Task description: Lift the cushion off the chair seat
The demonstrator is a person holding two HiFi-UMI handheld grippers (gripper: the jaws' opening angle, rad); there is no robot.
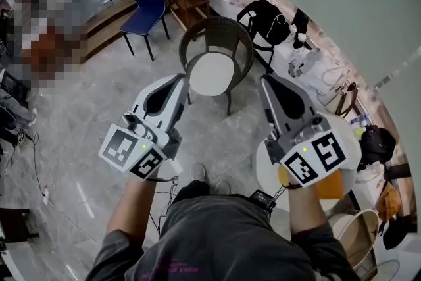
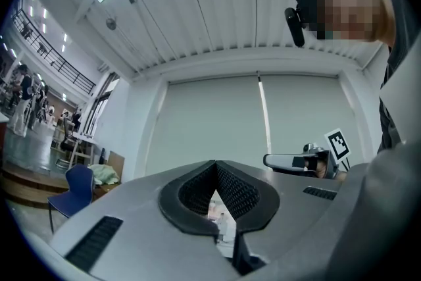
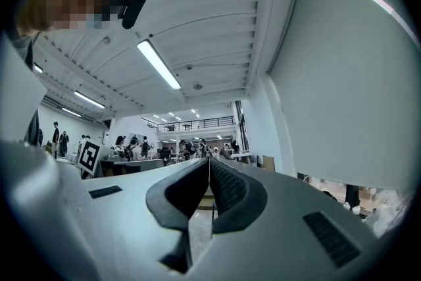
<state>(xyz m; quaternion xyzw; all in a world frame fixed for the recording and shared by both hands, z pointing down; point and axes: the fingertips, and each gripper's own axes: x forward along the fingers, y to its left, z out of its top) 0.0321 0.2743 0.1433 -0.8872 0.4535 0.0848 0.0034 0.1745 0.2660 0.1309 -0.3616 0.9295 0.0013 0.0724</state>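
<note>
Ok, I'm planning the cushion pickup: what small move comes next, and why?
Probably lower both tools toward the cushion, opening them on the way: the left tool and right tool are shut, empty and held clear of the chair, where the cushion lies untouched.

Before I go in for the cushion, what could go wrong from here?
Both the left claw and right claw are shut and empty; unless opened first, they would likely shove the cushion rather than grip it. The chair wraps its wicker back round the seat, so a sideways approach could snag; the open front looks safer.
</note>
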